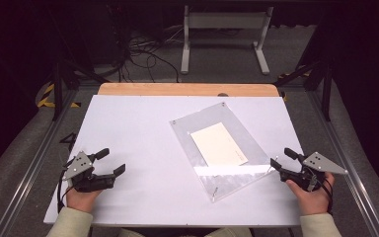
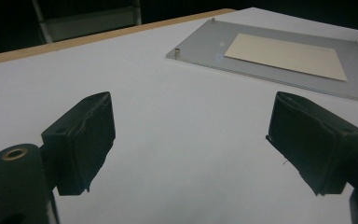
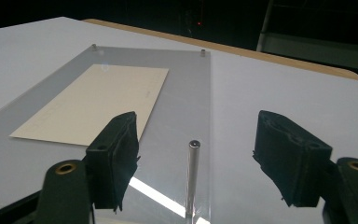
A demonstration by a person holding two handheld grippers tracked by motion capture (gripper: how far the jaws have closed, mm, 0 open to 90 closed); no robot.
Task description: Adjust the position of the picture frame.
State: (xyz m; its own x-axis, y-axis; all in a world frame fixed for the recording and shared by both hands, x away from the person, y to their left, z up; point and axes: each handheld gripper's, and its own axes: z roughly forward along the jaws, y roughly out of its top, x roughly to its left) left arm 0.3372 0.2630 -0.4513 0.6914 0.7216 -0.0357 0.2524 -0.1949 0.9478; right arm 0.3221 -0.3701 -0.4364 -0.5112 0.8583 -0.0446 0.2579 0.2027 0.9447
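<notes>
Two claws, both empty, one at each near corner of the white counter [image 1: 143, 143].

Left claw [image 1: 112, 161]: held in the left hand [image 1: 81, 197], low over bare counter at the near left. Jaws spread wide, nothing between them; left gripper view shows only white surface in the gap. Well apart from the plate.

Middle: clear acrylic plate [image 1: 205, 121] lies flat on the counter, right of centre, turned at an angle to the counter edges. Cream card [image 1: 218, 143] sits on or inside it, roughly centred; can't tell whether it's sandwiched under a top sheet. Small metal studs at the plate's far corners, one visible at [image 2: 177, 52], two more in the right gripper view. Bright glare strip across the near part of the plate.

Right claw [image 1: 280, 159]: held in the right hand [image 1: 314, 197], at the plate's near right corner. Jaws apart, not pressing on anything. Right gripper view: a thin upright metal pin [image 3: 192, 179] stands at the plate's corner, in the gap between the jaws, touching neither. Left jaw of that view hangs over the plate, right jaw over bare counter.

Beyond the white sheet, a strip of the counter's wooden edge [image 1: 187, 89], then floor with cables [image 1: 143, 52].
</notes>
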